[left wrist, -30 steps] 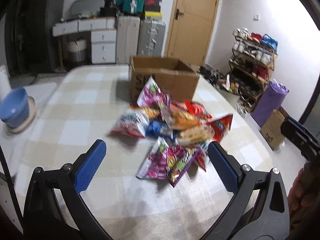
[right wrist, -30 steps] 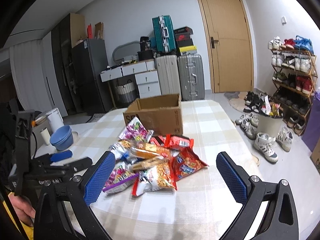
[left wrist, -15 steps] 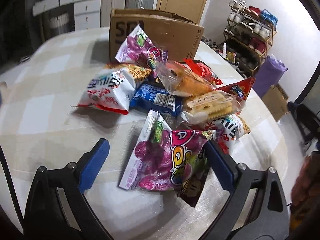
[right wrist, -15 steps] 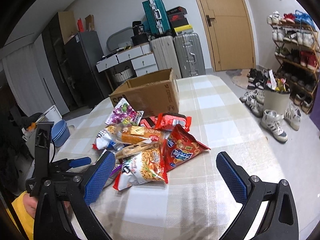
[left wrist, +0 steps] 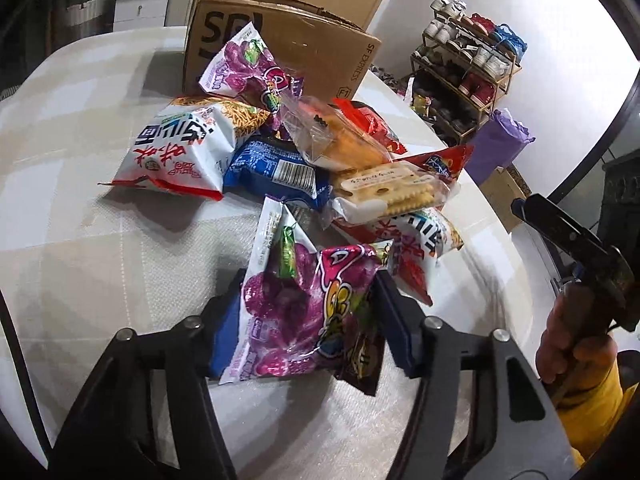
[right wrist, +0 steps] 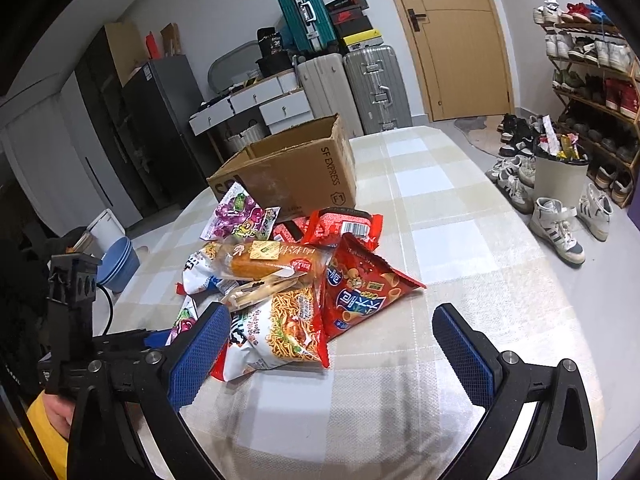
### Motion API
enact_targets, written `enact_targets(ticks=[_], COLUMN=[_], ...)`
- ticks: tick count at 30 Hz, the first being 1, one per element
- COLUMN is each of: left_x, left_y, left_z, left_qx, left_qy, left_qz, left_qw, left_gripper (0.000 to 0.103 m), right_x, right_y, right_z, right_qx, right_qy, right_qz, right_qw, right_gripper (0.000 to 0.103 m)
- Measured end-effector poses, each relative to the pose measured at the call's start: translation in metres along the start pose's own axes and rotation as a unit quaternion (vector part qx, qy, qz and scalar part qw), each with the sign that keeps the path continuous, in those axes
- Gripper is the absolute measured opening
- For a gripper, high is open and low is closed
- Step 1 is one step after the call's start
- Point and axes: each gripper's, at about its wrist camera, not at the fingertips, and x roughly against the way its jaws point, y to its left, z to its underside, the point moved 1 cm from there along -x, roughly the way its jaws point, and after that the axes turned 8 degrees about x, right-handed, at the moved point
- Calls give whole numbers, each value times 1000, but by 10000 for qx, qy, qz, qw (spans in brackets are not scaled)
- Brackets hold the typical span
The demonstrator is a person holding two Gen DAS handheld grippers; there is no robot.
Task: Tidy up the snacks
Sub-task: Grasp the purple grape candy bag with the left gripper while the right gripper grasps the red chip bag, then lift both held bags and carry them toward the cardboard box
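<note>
The left gripper (left wrist: 308, 320), its blue-padded jaws closing, straddles a glossy purple grape-candy packet (left wrist: 296, 304) lying flat on the pale checked tablecloth (left wrist: 100, 264). The packet sits directly between the fingers (left wrist: 394, 328); whether the pads already press on it cannot be told. Its long axis runs forward along the line of the fingers, so they meet it across its short width. This hand is clearly the nearer to it; the right gripper (right wrist: 332, 344) hovers with jaws wide apart and nothing between them, just before a white-and-orange noodle-snack bag (right wrist: 280, 328) and a red triangular crisp packet (right wrist: 356, 288). Beyond the fingers lies the remaining heap of wrapped snacks (left wrist: 320, 160). Farthest stands the open brown cardboard box (left wrist: 280, 36), touching the heap's far edge, presumably the packet's destination.
</note>
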Motion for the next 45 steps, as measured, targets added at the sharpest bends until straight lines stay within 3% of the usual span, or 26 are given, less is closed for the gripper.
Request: enact_targets(ticks=[2,6,10,12,14,16,21,35,39,45], left_x=[2,21,32,40,44,46,50,55,61,64], left_y=[-3,3,11,15,19,21,24,31,31,33], left_z=[0,7,10,13,15,17,23,23,26,27], left_qx=[-57,-84,30,52,69,40,65,153,159,225], left_qy=[-20,-82,-127,-162,-146,-156,-136,-206,-251,-275], left_qz=[28,47,133,86,132,122,192,146,127,113], left_qw=[10000,9999,9998,9998,9998,9998,9997,9996,9995,9993], left_gripper=[44,36,29,18,18,18,17,16,16,16], right_x=[-6,-15,-31,-41,-54,-71,-89,-77,-72,-70], right_y=[-3,-11,-15,-17,-18,-19,-19,-26,-31,-24], right_z=[-3,-13,-23,-25,-27,-25,-21,-23,-24,-22], right_qx=[32,21,146,176,271,306,401,267,34,300], right_qy=[118,205,337,434,586,883,1084,868,818,887], right_qz=[70,-59,129,189,281,269,333,29,-97,-56], right_qw=[9999,9998,9992,9987,9975,9953,9927,9959,9966,9956], right_gripper=[103,103,103,99,73,66,64,32,30,30])
